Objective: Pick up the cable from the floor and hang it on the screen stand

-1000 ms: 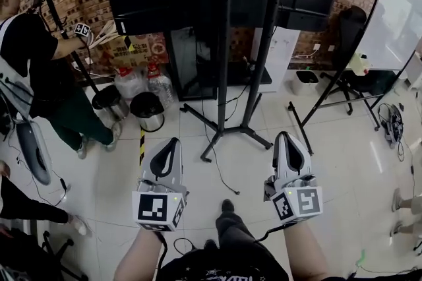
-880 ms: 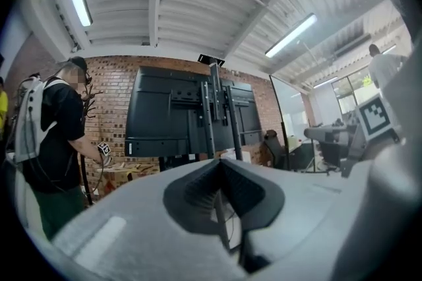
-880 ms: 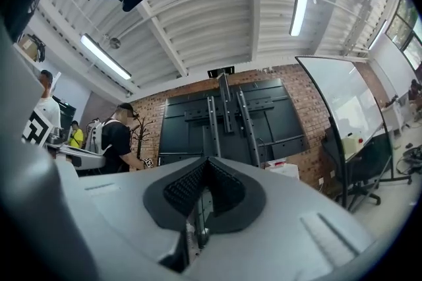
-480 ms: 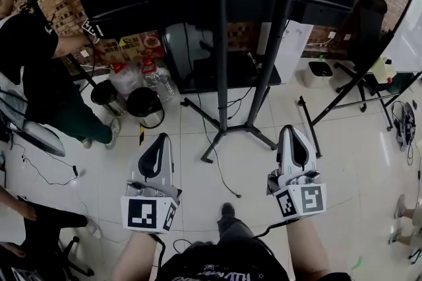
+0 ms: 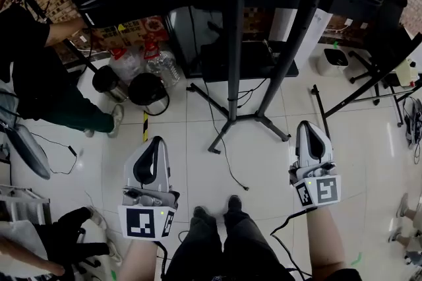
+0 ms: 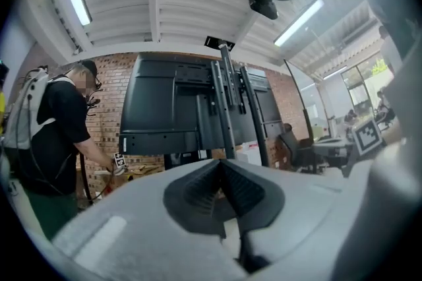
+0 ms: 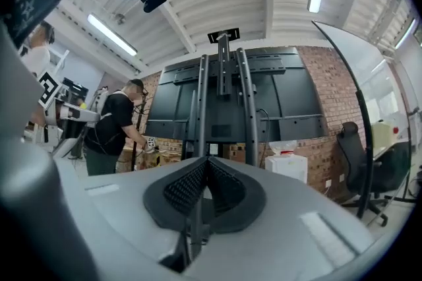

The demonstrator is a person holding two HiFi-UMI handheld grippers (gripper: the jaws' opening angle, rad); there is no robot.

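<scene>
A thin black cable (image 5: 231,172) lies loose on the white tiles, running from the foot of the screen stand (image 5: 235,62) to an end near my shoes. The stand's black poles hold a large dark screen, seen from behind in the left gripper view (image 6: 224,108) and the right gripper view (image 7: 224,108). My left gripper (image 5: 156,140) hovers left of the cable, jaws shut and empty (image 6: 219,162). My right gripper (image 5: 308,124) hovers right of the stand's foot, also shut with nothing in it (image 7: 208,159). Both point at the stand.
A person in a black shirt (image 5: 39,68) stands at the left by a coat rack. Two black bins (image 5: 146,88) and water bottles (image 5: 158,65) sit left of the stand. An office chair (image 5: 389,42), whiteboard legs (image 5: 356,92) and a white bin (image 5: 330,62) are at the right.
The view has moved closer to the screen stand, which now fills more of the top. The right gripper has shifted to the right. Both grippers stay shut.
</scene>
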